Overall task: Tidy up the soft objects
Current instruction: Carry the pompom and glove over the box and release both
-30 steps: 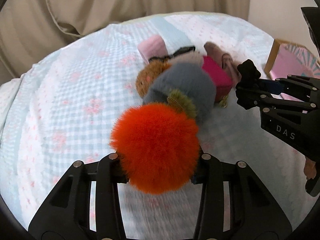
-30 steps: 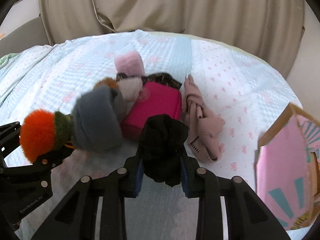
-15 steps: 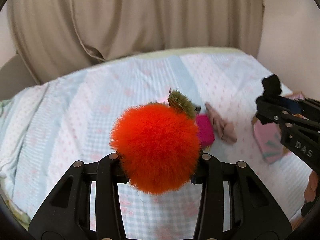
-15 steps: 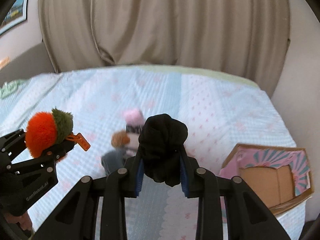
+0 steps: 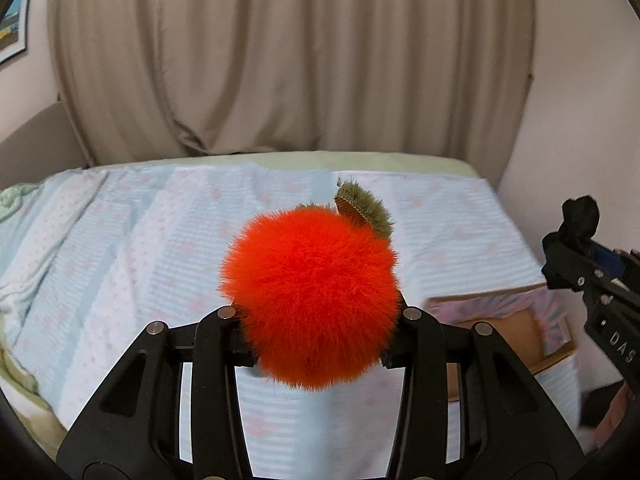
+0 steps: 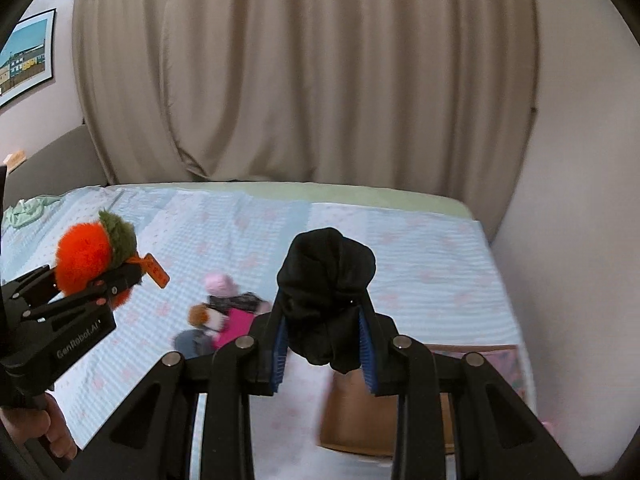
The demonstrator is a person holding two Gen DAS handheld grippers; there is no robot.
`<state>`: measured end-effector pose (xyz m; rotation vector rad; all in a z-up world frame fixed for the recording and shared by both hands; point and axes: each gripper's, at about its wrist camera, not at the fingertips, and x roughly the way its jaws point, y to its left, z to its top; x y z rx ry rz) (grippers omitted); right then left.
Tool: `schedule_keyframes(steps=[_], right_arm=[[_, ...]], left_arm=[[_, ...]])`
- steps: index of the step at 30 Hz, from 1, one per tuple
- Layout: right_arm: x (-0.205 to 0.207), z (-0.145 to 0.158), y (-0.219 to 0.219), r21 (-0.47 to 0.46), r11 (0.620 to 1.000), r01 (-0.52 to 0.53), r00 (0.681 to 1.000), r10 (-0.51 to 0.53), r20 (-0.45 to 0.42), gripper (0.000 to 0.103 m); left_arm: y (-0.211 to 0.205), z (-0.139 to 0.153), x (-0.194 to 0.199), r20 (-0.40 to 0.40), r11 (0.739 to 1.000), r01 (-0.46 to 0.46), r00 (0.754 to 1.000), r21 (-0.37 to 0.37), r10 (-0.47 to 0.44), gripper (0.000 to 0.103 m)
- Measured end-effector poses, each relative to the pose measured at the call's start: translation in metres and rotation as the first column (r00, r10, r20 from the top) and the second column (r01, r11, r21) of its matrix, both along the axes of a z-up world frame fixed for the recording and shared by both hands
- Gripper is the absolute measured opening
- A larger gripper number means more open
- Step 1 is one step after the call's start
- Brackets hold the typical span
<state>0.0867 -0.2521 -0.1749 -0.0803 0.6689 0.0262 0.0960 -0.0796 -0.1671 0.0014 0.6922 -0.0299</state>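
Observation:
My left gripper (image 5: 316,336) is shut on a fluffy orange plush fruit (image 5: 312,296) with a green leaf, held high above the bed; both also show in the right wrist view (image 6: 82,254). My right gripper (image 6: 326,348) is shut on a bundled black sock (image 6: 328,296), also raised; it also shows in the left wrist view (image 5: 578,220). A pile of soft things lies on the bed below: a pink roll (image 6: 219,283), a magenta cloth (image 6: 234,330), a brown and white plush (image 6: 204,316) and a grey piece (image 6: 188,342).
An open cardboard box (image 5: 516,332) with a pink patterned lid sits at the bed's right edge, below my right gripper (image 6: 360,416). The bed has a light blue checked cover (image 5: 120,240). Beige curtains (image 6: 320,72) hang behind. A wall stands to the right.
Both grippers have lifted up and back from the pile with their objects; the pile now looks small and far below. The box has come under the right gripper.

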Motion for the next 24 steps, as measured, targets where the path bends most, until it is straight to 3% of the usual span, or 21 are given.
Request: schedule_keyframes(steps=[5,10,16,24], right_arm=[[-0.014,0.010,-0.065,-0.034,0.998,0.054,0.998,-0.055,-0.026,0.028],[-0.007,-0.001,-0.125,-0.048,0.993,0.109,0.982,-0.115,-0.149,0.028],[0.016,-0.042,-0.178,-0.044,0.989,0.141,0.934,-0.148,-0.325,0.028],[0.063,-0.111,-0.228,0.020,0.985,0.171,0.847,-0.136,-0.514,0.028]], left_arm=[[-0.078,0.004,0.000,-0.014,0.997,0.070,0.997,-0.035,-0.070,0.037],[-0.150,-0.022,0.015,-0.146,0.989,0.136,0.979,-0.060,-0.144,0.037],[-0.208,-0.074,0.050,-0.339,0.984,0.151,0.924,-0.098,-0.176,0.037],[-0.245,-0.146,0.089,-0.502,0.986,0.149,0.849,-0.069,-0.164,0.037]])
